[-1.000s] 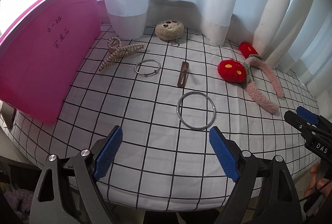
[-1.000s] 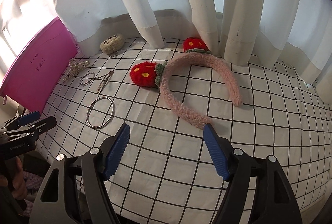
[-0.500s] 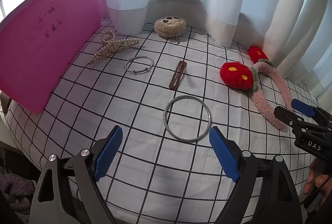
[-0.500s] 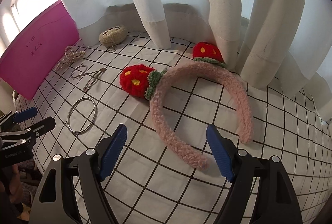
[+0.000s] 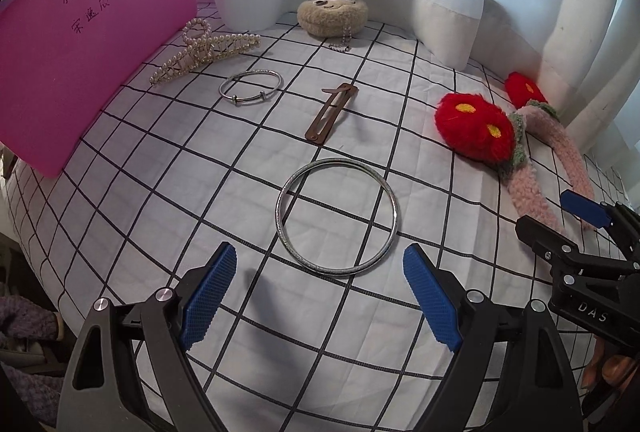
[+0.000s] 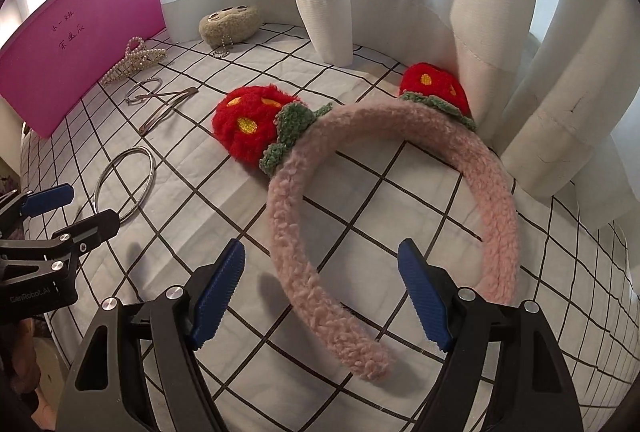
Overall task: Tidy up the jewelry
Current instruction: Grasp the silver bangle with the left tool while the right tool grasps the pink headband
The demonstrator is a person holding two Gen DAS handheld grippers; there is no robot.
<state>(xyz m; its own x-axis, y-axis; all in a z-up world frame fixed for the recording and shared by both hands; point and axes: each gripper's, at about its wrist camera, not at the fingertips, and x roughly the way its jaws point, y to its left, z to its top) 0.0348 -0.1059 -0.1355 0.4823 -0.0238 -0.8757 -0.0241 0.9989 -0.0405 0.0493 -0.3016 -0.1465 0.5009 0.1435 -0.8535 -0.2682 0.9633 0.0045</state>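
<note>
My left gripper is open and empty, just short of a large silver bangle on the checked cloth. Beyond it lie a brown hair clip, a thin silver bracelet, a pearl claw clip and a beige plush charm. My right gripper is open and empty, its fingers either side of the near arm of a pink fuzzy headband with two red strawberries. The headband also shows in the left wrist view.
A pink box stands at the left edge of the table, with writing on its side. White curtains hang along the back and right, touching the cloth. The table's front edge drops off just below both grippers.
Both grippers have moved forward and lower over the table. The left one has closed in on the large bangle, the right one on the headband's near arm. No object has moved.
</note>
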